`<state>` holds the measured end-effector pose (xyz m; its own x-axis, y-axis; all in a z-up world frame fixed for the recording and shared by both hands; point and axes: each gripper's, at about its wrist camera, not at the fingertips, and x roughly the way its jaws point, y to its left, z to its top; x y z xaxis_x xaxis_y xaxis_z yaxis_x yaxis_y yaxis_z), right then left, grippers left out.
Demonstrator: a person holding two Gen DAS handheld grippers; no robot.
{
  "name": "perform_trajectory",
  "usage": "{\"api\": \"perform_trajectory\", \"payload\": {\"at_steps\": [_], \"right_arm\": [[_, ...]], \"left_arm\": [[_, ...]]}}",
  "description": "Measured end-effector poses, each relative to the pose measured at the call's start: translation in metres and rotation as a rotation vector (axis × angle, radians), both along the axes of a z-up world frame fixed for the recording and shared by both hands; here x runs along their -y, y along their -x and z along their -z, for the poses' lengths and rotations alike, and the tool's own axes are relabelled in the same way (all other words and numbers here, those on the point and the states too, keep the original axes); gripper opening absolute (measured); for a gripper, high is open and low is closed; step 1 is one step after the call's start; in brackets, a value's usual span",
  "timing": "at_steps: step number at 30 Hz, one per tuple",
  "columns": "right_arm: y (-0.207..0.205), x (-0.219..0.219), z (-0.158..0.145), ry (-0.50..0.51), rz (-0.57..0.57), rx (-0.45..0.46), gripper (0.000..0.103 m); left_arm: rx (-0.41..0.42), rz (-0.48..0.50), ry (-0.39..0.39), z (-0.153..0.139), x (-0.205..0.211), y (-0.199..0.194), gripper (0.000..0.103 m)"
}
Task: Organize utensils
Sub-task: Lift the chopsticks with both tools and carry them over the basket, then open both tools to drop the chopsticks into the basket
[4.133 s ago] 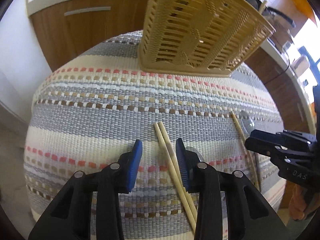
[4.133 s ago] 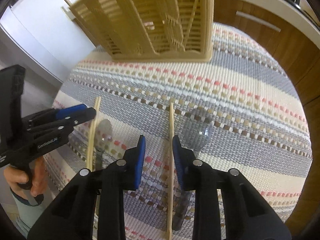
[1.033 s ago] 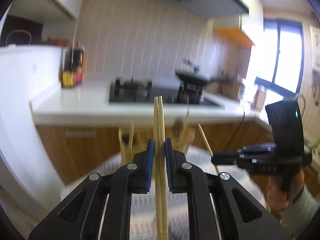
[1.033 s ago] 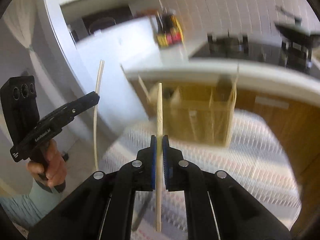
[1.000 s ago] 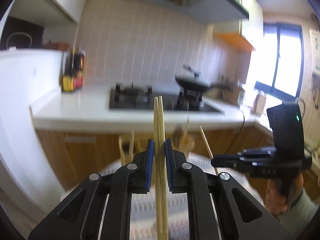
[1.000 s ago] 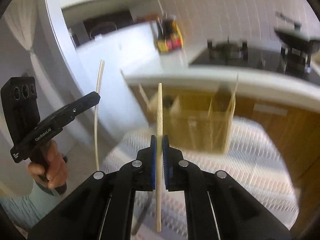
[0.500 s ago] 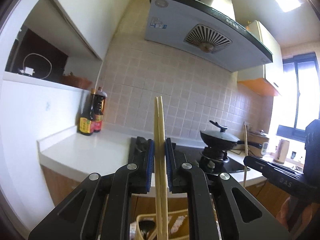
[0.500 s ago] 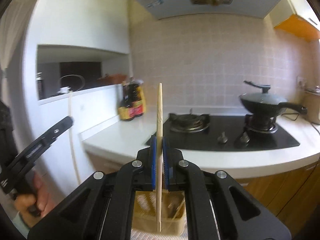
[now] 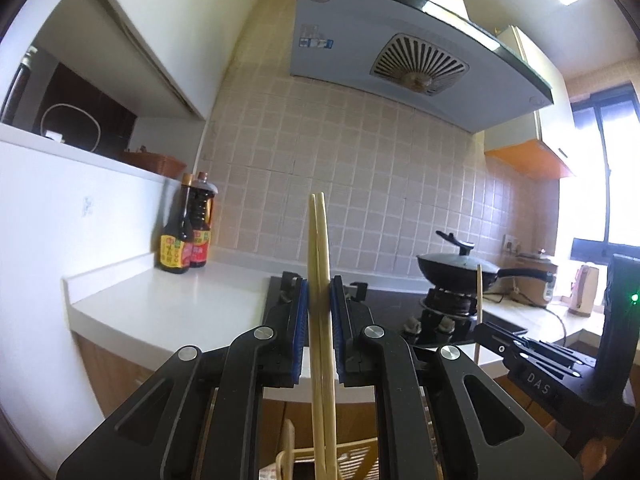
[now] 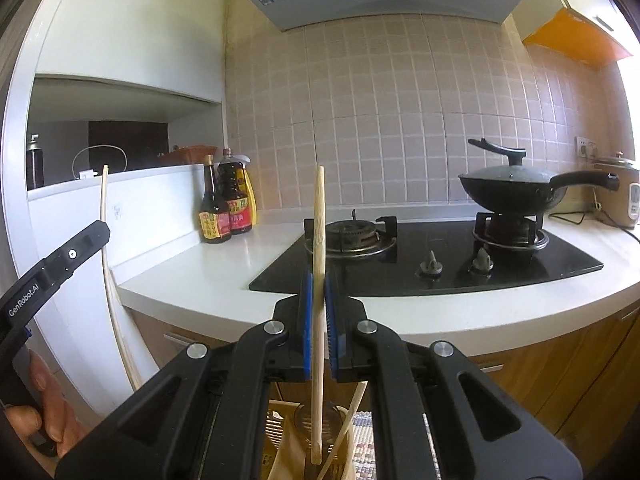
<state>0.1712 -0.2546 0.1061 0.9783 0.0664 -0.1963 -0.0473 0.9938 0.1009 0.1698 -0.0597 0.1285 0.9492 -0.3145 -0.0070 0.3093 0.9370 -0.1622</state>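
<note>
My left gripper (image 9: 319, 292) is shut on a pair of wooden chopsticks (image 9: 319, 248), held upright above the beige slotted utensil basket (image 9: 352, 460), whose top shows at the bottom edge. My right gripper (image 10: 319, 284) is shut on a single wooden chopstick (image 10: 319, 216), also upright; its lower end hangs just over the basket (image 10: 288, 456), which holds other utensils. The left gripper with its chopsticks (image 10: 105, 216) shows at the left of the right wrist view. The right gripper (image 9: 492, 330) with its chopstick (image 9: 479, 296) shows at the right of the left wrist view.
A white counter (image 10: 192, 272) carries sauce bottles (image 10: 224, 204) and a black gas hob (image 10: 432, 260) with a lidded wok (image 10: 516, 188). A range hood (image 9: 400, 56) hangs above. A strip of striped mat (image 10: 362, 420) shows beside the basket.
Both grippers picked chopsticks off the striped mat, closed on them and tilted them upright over the basket. In the last half second the views rose slightly.
</note>
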Motion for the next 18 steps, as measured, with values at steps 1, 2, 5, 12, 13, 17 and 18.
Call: {"api": "perform_trajectory", "payload": {"at_steps": [1, 2, 5, 12, 13, 17, 18], "right_arm": [[0.000, 0.000, 0.003, 0.003, 0.002, 0.005, 0.005], [0.001, -0.002, 0.005, 0.008, 0.006, 0.010, 0.005], [0.002, -0.005, 0.011, 0.029, 0.007, 0.015, 0.005], [0.016, -0.005, 0.019, 0.018, -0.003, 0.003, 0.005], [0.019, -0.006, 0.020, 0.025, -0.007, -0.002, 0.005], [0.031, -0.010, 0.019, 0.046, -0.047, -0.043, 0.011], [0.035, -0.011, 0.018, 0.049, -0.059, -0.060, 0.019]], "left_arm": [[-0.001, -0.002, -0.004, 0.002, 0.001, 0.000, 0.010], [0.000, -0.005, -0.010, 0.005, 0.003, -0.001, 0.010], [-0.008, 0.002, -0.015, 0.013, 0.003, -0.002, 0.011], [-0.039, 0.040, -0.013, 0.020, -0.007, 0.003, 0.012], [-0.044, 0.043, -0.012, 0.020, -0.009, 0.004, 0.017], [-0.048, 0.058, -0.002, 0.014, -0.022, 0.017, 0.038], [-0.050, 0.063, 0.003, 0.011, -0.026, 0.022, 0.041]]}}
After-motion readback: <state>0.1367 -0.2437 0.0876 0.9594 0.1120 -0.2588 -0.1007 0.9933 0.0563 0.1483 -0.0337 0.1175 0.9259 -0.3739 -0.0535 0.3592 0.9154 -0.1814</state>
